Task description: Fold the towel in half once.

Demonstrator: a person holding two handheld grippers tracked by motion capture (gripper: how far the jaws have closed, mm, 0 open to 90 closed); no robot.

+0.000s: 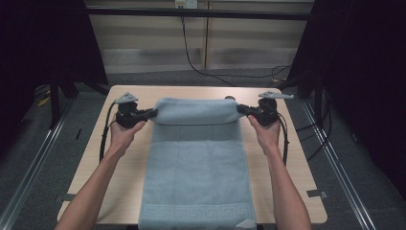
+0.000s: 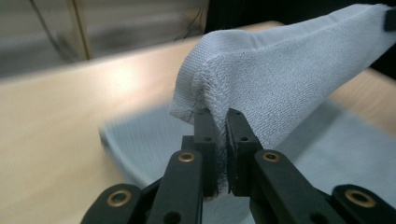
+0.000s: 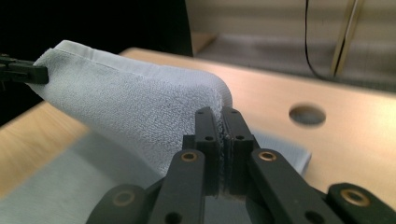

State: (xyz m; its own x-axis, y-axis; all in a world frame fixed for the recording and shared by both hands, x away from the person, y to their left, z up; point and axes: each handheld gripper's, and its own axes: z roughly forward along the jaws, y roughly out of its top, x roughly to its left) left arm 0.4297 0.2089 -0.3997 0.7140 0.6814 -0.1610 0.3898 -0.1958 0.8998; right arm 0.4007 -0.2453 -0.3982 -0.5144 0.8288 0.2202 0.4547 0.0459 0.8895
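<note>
- The left gripper (image 2: 223, 135) has its fingers (image 2: 205, 140) pressed together on one far corner of the towel (image 2: 280, 79); in the left gripper view the hemmed edge bunches right above the fingertips.
- The right gripper (image 3: 222, 135) does the same on the opposite far corner, fingers (image 3: 238, 140) pinching the terry cloth with only a thin seam of fabric between them.
- Between the two pairs of fingers the far end of the towel is lifted clear of the table (image 1: 129, 158) and stretched taut, so in the high view it reads as a raised, rounded band spanning from the left gripper (image 1: 152, 113) to the right gripper (image 1: 241, 109).
- Below and nearer to the person than the fingers, the rest of the towel (image 1: 196, 177) lies flat along the middle of the table, its patterned border reaching the near edge and hanging slightly over it.
- Just beyond the right fingers, a round hole (image 3: 307, 115) is cut in the table top; it is apart from the cloth.
- Outward again, both hands grip the grippers from the near side, forearms coming in from the bottom of the high view.
- Judged from this, a lengthwise fold is in its first stage: both corners are secured and raised, but the lifted end has not been carried toward the near border or laid down, and the release is not yet done.
</note>
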